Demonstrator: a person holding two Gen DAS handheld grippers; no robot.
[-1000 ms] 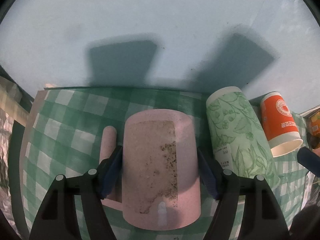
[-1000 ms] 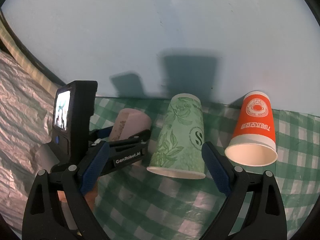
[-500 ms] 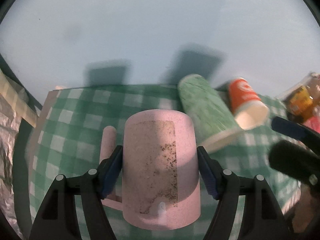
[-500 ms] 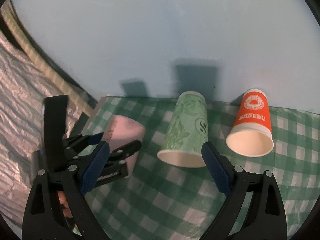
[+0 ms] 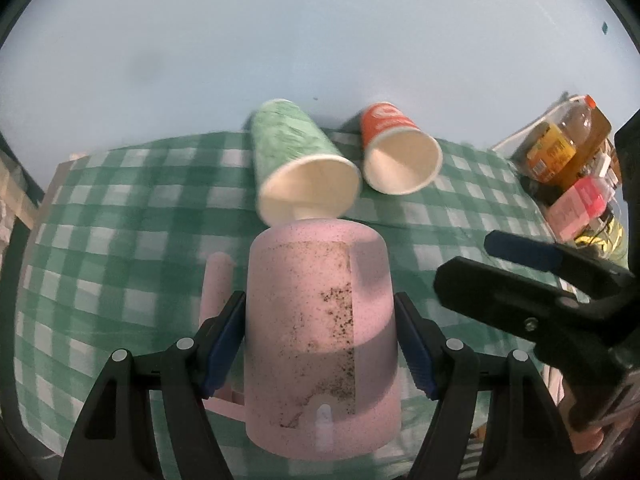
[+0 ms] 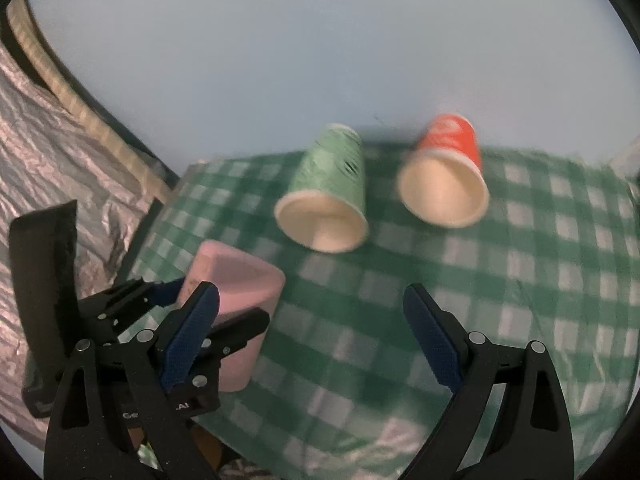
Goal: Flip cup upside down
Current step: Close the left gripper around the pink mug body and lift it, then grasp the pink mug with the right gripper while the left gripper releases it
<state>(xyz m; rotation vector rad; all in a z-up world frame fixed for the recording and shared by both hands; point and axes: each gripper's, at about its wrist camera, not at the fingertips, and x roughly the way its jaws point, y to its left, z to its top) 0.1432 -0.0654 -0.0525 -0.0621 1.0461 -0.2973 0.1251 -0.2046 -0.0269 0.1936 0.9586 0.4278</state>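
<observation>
- The left gripper (image 5: 320, 340) pinches the pink mug (image 5: 320, 332) across its body, blue pads tight on both sides, handle to the left. The closed base points away from the camera and the mouth toward it.
- Over the last second the view behind the mug has changed: the green paper cup (image 5: 300, 164) and orange paper cup (image 5: 396, 152) first showed their sides and now show their open mouths. That reads as the left gripper tipping and lifting while the mug sits fixed between the pads.
- The mug is held over the near left part of the checked tablecloth (image 5: 120, 220); whether it clears the cloth is hard to say through the motion blur.
- The right gripper (image 6: 312, 340) is spread wide and holds nothing, over the near middle of the cloth.
- Both paper cups lie on their sides near the far edge, just beside each other.
- Judgement: the flip is under way; the mug must yet go down on its rim.
- Bottles (image 5: 560, 148) crowd the right edge.
</observation>
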